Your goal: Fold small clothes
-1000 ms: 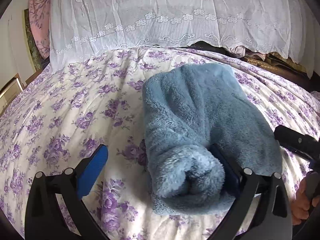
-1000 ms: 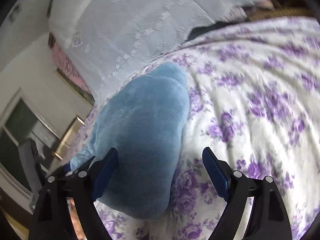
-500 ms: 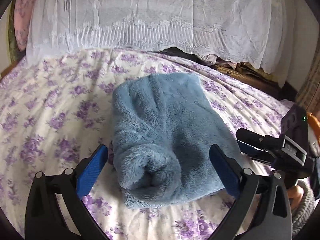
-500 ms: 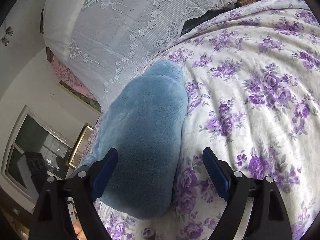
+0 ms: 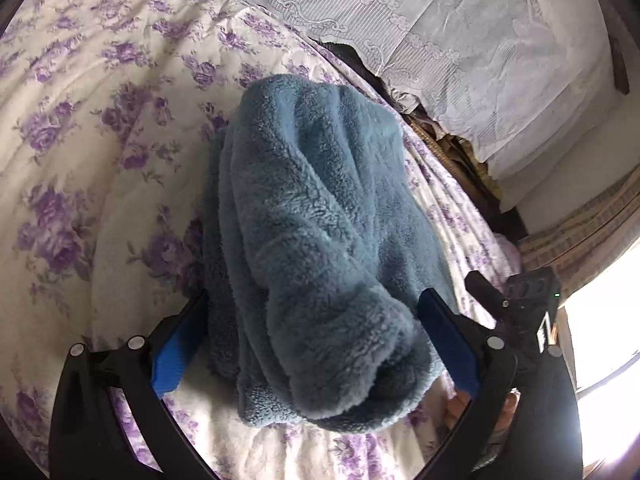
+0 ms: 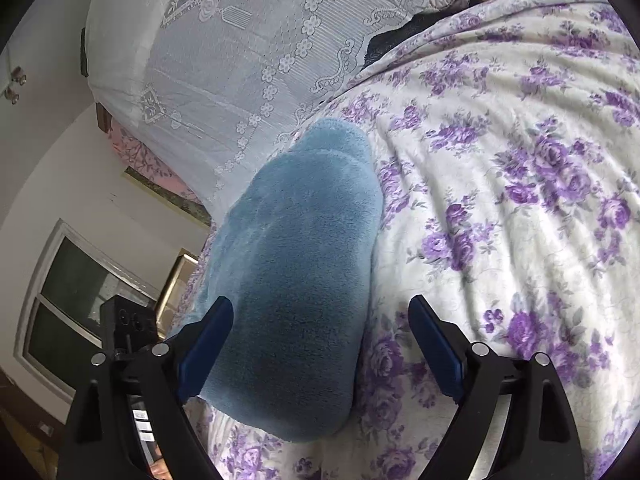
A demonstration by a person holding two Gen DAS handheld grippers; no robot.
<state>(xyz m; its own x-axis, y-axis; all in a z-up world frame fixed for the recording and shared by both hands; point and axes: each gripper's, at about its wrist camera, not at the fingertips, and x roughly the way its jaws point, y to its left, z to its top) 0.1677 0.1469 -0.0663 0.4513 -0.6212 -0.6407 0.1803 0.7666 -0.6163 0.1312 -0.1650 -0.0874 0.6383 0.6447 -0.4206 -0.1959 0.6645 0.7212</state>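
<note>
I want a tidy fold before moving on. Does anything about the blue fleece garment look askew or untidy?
Yes. The blue fleece garment on the floral bedspread is bunched into a lumpy roll at its near end, not flat, and a lower layer pokes out along its left side, so the edges don't line up.

blue garment: thick fuzzy fleece, matt | bedspread: soft floral-print cloth, lightly wrinkled | curtain: sheer white lace | left gripper: matt black plastic, blue pads
</note>
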